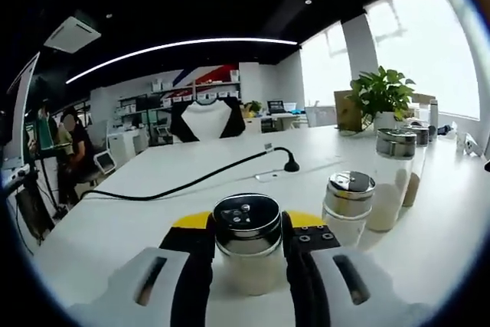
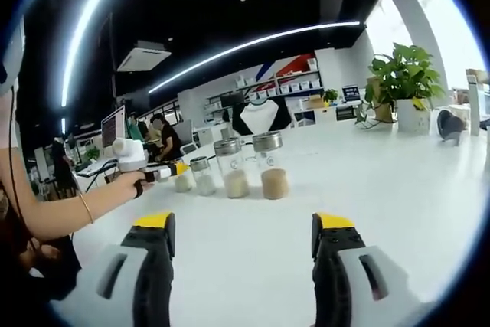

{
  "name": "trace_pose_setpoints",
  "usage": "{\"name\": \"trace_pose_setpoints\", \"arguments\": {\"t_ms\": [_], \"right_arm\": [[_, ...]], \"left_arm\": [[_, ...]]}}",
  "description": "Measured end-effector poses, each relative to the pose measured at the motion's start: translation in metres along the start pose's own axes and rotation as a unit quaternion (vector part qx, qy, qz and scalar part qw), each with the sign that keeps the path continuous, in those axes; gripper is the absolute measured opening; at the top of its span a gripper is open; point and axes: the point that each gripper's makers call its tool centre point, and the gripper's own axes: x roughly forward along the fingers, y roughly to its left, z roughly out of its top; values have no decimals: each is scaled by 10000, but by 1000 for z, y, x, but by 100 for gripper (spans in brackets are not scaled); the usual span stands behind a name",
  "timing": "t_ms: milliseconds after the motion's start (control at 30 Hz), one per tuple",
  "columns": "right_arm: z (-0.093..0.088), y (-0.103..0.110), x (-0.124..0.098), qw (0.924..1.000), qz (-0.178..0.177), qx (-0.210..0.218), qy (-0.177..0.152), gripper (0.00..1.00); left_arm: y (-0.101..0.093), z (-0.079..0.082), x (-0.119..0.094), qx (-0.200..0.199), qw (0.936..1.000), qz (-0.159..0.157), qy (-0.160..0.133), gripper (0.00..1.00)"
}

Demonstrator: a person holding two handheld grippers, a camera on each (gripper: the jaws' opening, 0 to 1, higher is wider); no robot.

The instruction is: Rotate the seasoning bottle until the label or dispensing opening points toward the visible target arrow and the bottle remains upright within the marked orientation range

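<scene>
Gripping a bottle [image 1: 247, 241] between its jaws, the left gripper [image 1: 247, 254] holds it upright on the white table [image 1: 138, 212], with three more jars [image 1: 348, 204] lined up to the right. In the right gripper view, the right gripper [image 2: 243, 246] stands open over bare table, with the four jars [image 2: 233, 166] in a row well ahead of it.

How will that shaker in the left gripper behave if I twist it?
The seasoning bottle looks rigid, so the left gripper closed on it should turn it without flexing. Its shiny metal cap and smooth wall may slip. Tall and narrow, it could tip.
</scene>
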Motion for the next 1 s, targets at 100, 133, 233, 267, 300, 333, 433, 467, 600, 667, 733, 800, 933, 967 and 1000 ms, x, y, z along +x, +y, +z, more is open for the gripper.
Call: {"name": "trace_pose_setpoints", "arguments": {"t_ms": [100, 133, 233, 267, 300, 333, 433, 467, 600, 667, 733, 800, 933, 967, 1000], "right_arm": [[0, 0, 0, 10000, -8, -3, 25, 72], [0, 0, 0, 10000, -3, 14, 24, 72], [4, 1, 1, 10000, 44, -17, -7, 72], [6, 2, 1, 10000, 56, -51, -14, 72], [7, 2, 1, 9999, 63, -77, -22, 72], [9, 2, 1, 9999, 66, -98, -42, 72], [11, 3, 0, 9999, 75, -61, -81, 72], [12, 6, 1, 9998, 128, -9, -130, 72], [9, 15, 2, 9997, 225, -80, -83, 72], [8, 17, 1, 9996, 218, -138, -70, 72], [5, 19, 0, 9986, 191, -496, 57, 72], [0, 26, -1, 9978, 238, -594, 166, 72], [-2, 36, -4, 9978, 389, -506, 167, 72], [-2, 38, -6, 9978, 402, -502, 164, 72], [-2, 39, -7, 9978, 402, -498, 165, 71]], "left_arm": [[1, 0, -1, -61, 10000, 61, -24, 36], [1, 0, -2, -78, 9999, 84, -36, 36], [2, 1, -2, -102, 9998, 142, -53, 36], [2, 1, -2, -91, 9998, 150, -46, 36], [1, 3, -3, -69, 9999, 144, -67, 36], [-1, 5, -4, -76, 9998, 108, -122, 36], [-8, 11, -8, -199, 9995, -94, -235, 36], [-10, 13, -9, -106, 9996, -124, -238, 36], [-10, 17, -8, -1, 9996, -155, -235, 36], [-13, 17, -14, 215, 9994, -211, -153, 36], [-17, 16, -22, 321, 9991, -248, -118, 36], [-18, 16, -29, 292, 9992, -256, -129, 36], [-24, 13, -42, 28, 9994, -335, -95, 36], [-24, 13, -44, 30, 9994, -333, -81, 36], [-25, 13, -46, 36, 9994, -328, -65, 36]]}}
